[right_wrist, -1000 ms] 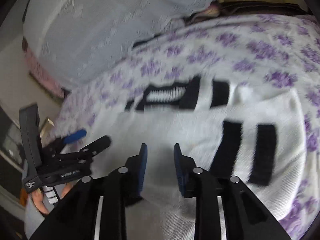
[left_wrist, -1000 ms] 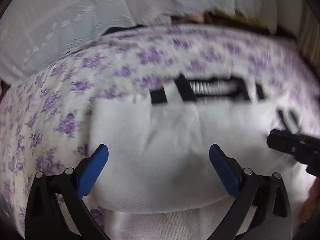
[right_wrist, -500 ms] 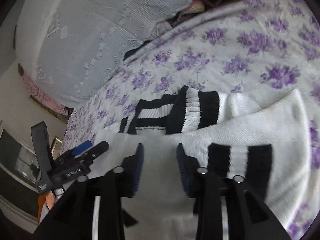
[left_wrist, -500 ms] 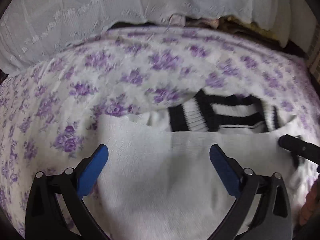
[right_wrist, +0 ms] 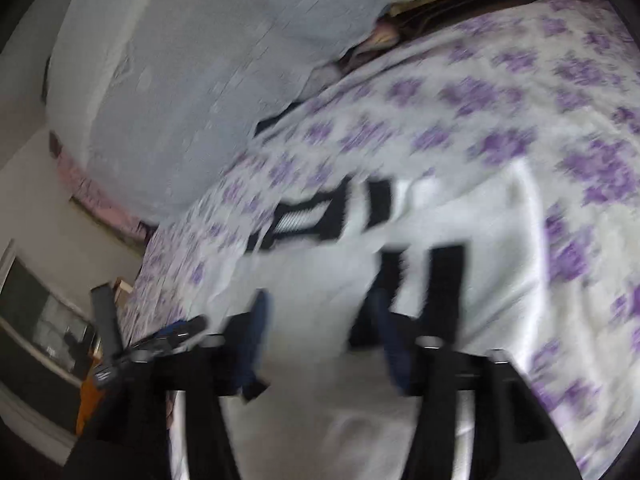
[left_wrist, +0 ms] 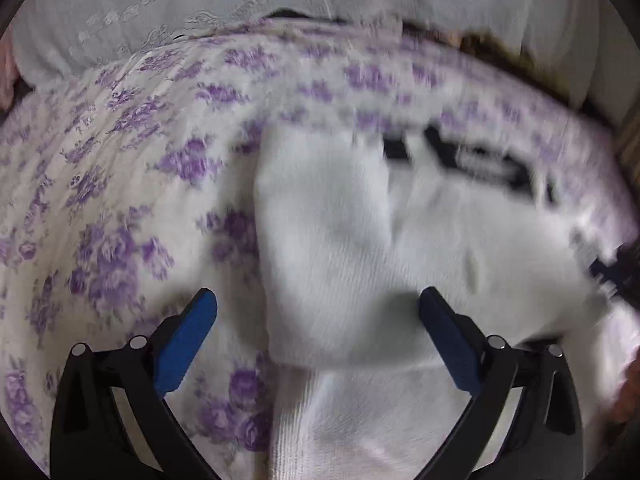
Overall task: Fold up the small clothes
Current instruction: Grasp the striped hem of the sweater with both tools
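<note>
Knitwear like this white sweater (left_wrist: 348, 232) is about as forgiving as it gets: soft, floppy, light, nothing to break. It's lying on the bed, on the purple-flowered bedspread (left_wrist: 120, 184), already doubled over on itself, with the black-and-white striped cuffs (right_wrist: 424, 280) showing at the far side. Both views are pretty blurry, so we can't make out the fine creases.

Handling-wise, we reckon it drapes rather than holds a shape, so anything we lift sags in the middle unless both ends are pinched. The knit looks thick and a bit fuzzy, so the pads should bite without slipping, though a stretchy knit can pull long if dragged by one corner. Best spots to grab, in our opinion: the thick folded edge nearest us, or the ribbed cuffs and hem, where the fabric is denser and less likely to stretch. Pinching a single loose layer in the middle probably just bunches it.

Left tongs (left_wrist: 316, 332) are spread wide just above the near fold, nothing pressed between the blue pads (left_wrist: 184, 344). Right tongs (right_wrist: 320, 340) have just been opening and now stand apart too; white knit shows in the gap, but the pads don't seem to press on it. The left tool also pokes into the right view at the left edge.
</note>
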